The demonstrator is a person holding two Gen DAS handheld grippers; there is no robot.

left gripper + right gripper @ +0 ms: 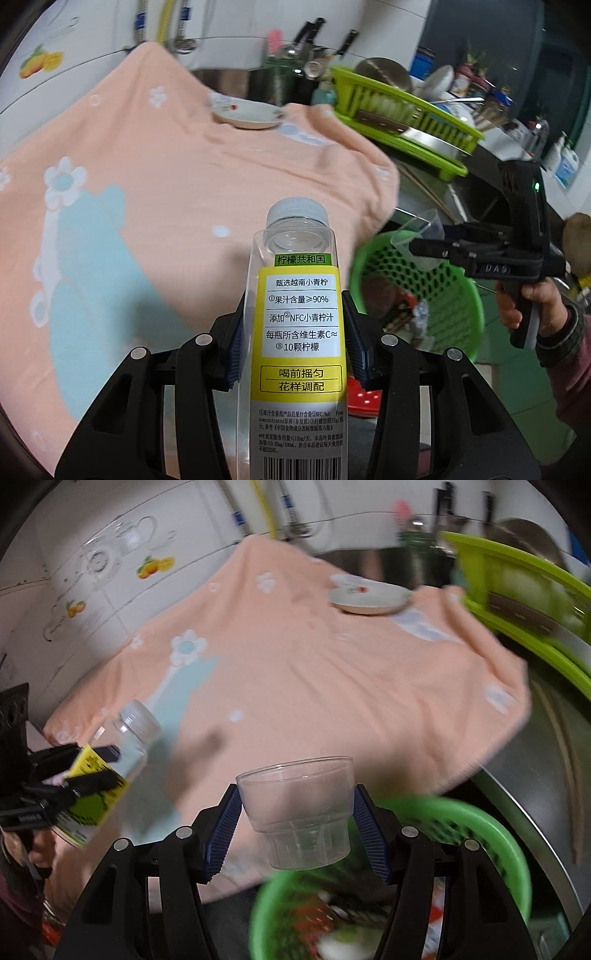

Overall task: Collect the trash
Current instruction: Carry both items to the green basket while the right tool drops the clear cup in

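Two pieces of trash are in my grippers at once. On the left, my left gripper (297, 343) pinches an empty clear juice bottle (299, 314) across its yellow label, cap pointing away over the peach cloth (166, 155); it looks light and thin-walled, so I judge a firm squeeze would dent it, and the labelled middle gives the pads better bite than the slick bare plastic near the neck. A small plate (247, 114) sits at the far edge of the cloth. To the right, my right gripper (295, 823) clamps a clear plastic cup (299, 812) by its sides, mouth tilted away, held above the near rim of the green mesh basket (491, 834) that already has scraps inside. The cup seems light, springy and slippery; gripping low near its ribbed base should hold best.
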